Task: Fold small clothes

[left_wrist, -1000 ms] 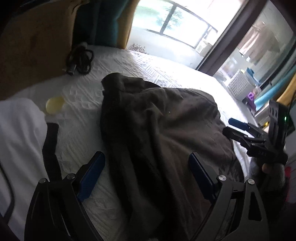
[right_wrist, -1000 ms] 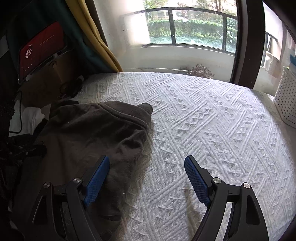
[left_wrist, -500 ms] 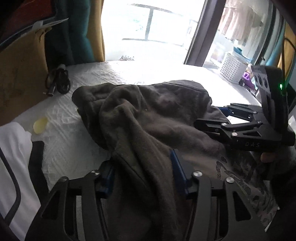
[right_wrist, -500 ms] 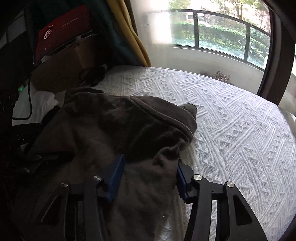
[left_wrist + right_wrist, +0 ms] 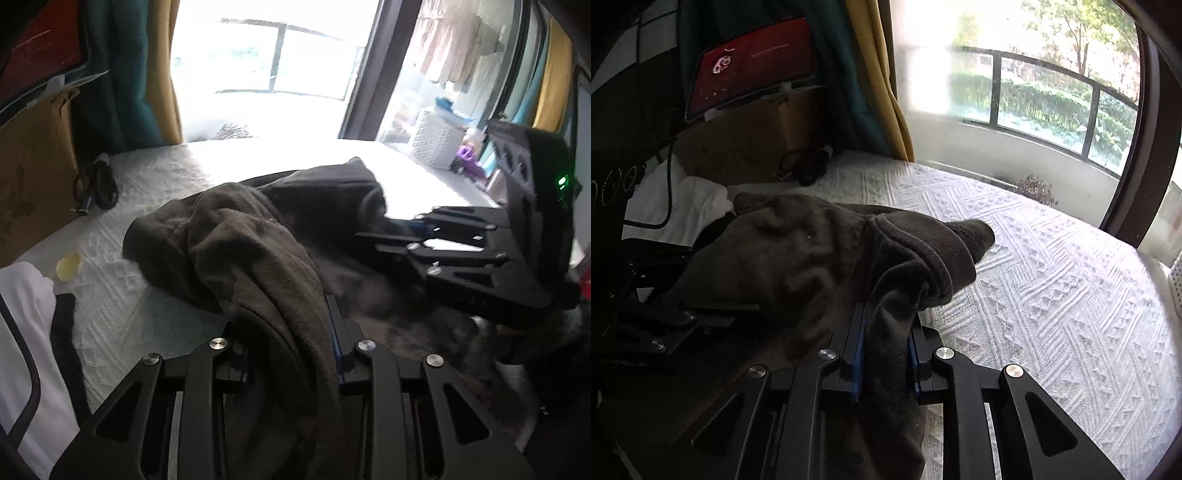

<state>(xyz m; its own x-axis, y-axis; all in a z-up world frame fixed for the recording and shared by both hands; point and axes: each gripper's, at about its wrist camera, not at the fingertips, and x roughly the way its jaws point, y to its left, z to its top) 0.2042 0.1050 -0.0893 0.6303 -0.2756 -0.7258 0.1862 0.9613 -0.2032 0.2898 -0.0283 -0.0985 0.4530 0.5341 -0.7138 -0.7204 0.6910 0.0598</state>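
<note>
On the white bedspread [image 5: 1052, 295], the crumpled dark-brown garment [image 5: 258, 258] bunches between left gripper [image 5: 291, 354] and right gripper [image 5: 884, 354], both just clamped on it.

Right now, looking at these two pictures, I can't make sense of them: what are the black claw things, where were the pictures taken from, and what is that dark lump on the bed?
There is no robot here. A person holds a black two-fingered tool in each hand, and each carries a camera looking along its fingers. So one picture comes from the left hand-held gripper, the other from the right hand-held gripper. In the left view the right tool shows at the side. The dark lump is a dark brown garment, bunched on a white textured bedspread. Both tools have just been closing, and each now pinches a fold of that garment. Off to the side lie a white garment and a coiled black cable.
</note>
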